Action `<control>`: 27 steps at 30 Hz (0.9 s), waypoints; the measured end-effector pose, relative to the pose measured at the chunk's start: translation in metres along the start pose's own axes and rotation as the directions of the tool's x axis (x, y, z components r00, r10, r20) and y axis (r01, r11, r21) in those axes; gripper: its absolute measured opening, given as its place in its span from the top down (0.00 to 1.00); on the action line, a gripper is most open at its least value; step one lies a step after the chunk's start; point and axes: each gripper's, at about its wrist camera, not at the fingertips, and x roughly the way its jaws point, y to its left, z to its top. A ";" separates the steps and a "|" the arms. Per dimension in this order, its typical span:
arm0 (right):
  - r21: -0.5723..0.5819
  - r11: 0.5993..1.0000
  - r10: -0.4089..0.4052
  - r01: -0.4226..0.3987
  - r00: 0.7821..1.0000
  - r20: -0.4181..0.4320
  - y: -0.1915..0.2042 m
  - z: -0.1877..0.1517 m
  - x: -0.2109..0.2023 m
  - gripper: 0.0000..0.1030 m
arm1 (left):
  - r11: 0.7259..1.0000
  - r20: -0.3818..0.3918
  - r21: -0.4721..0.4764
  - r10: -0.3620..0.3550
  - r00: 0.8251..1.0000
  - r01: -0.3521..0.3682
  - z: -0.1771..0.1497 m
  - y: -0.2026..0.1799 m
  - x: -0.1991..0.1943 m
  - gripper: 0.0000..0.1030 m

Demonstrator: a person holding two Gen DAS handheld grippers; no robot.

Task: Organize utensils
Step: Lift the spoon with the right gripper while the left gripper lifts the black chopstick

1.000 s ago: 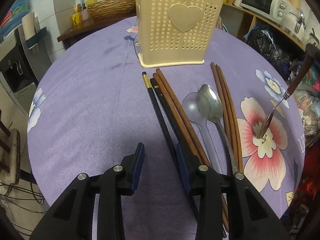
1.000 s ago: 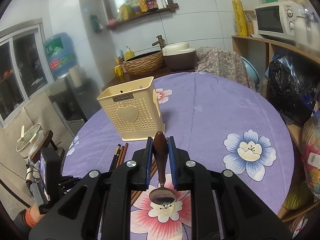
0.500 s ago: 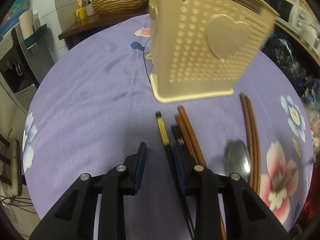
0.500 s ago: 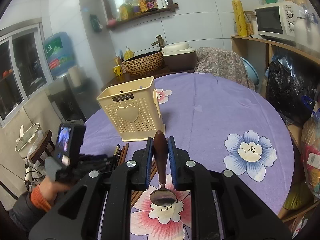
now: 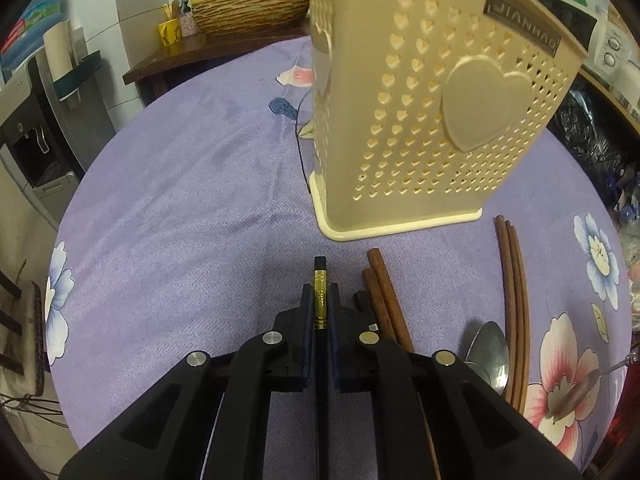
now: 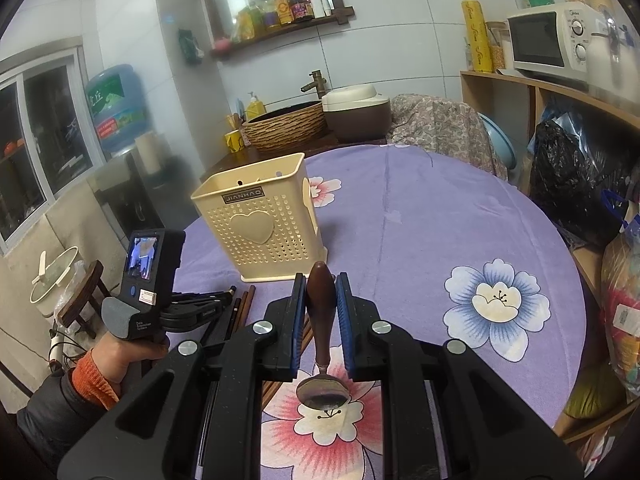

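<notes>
On the purple floral tablecloth (image 5: 180, 208), the left gripper (image 5: 320, 300) is clamping a black gold-banded chopstick (image 5: 319, 280), its tip pointing at twelve o'clock toward the cream holder (image 5: 420, 120). Right gripper (image 6: 320, 304) is pinching a wooden-handled spoon (image 6: 320, 308), bowl hanging at six o'clock.

Ahead of left gripper (image 5: 320, 300): the cream utensil holder (image 5: 432, 120) stands close in front, slightly right – its perforated wall blocks a straight path.
Left of holder: bare purple tablecloth (image 5: 180, 200) runs open to the table edge.
Right of left gripper: brown chopsticks (image 5: 384, 296) lie just beside the fingers; a second brown pair (image 5: 514, 280) and a metal spoon (image 5: 488, 348) crowd that side.
Ahead of right gripper (image 6: 320, 312): open cloth up to the holder's base (image 6: 284, 276), near on the left.
Right of right gripper: wide clear cloth – only printed flowers.
</notes>
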 end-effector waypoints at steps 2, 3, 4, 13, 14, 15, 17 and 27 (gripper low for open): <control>0.000 1.000 0.000 0.000 1.000 0.000 0.000 0.000 0.000 0.84 | 1.000 0.039 -0.007 -0.017 0.999 0.017 -0.001 0.003 -0.015 0.92; -0.001 1.000 0.001 -0.001 1.000 0.001 0.000 -0.001 -0.001 0.84 | 0.999 0.071 -0.011 -0.034 0.997 0.035 -0.001 0.006 -0.027 0.92; -0.001 1.000 0.000 0.000 1.000 0.000 0.000 0.000 0.000 0.84 | 0.999 0.107 -0.014 -0.049 0.993 0.050 -0.002 0.009 -0.042 0.92; -0.021 1.000 0.001 -0.001 1.000 0.002 0.001 0.000 -0.003 0.84 | 0.993 0.384 -0.025 -0.094 0.918 0.112 -0.011 0.038 -0.161 0.92; -0.023 1.000 0.000 0.000 1.000 0.002 0.001 0.000 -0.002 0.84 | 0.994 0.396 -0.023 -0.091 0.914 0.109 -0.011 0.040 -0.167 0.92; -0.024 1.000 0.000 0.000 1.000 0.001 0.002 0.001 -0.001 0.84 | 0.994 0.404 -0.022 -0.088 0.911 0.106 -0.012 0.041 -0.170 0.92; -0.028 1.000 0.000 0.000 1.000 0.001 0.002 0.000 -0.001 0.84 | 0.993 0.407 -0.028 -0.090 0.909 0.111 -0.012 0.044 -0.170 0.92; -0.052 0.999 0.014 -0.013 1.000 0.008 0.007 0.004 -0.001 0.84 | 0.989 0.424 -0.041 -0.112 0.899 0.142 -0.008 0.060 -0.176 0.92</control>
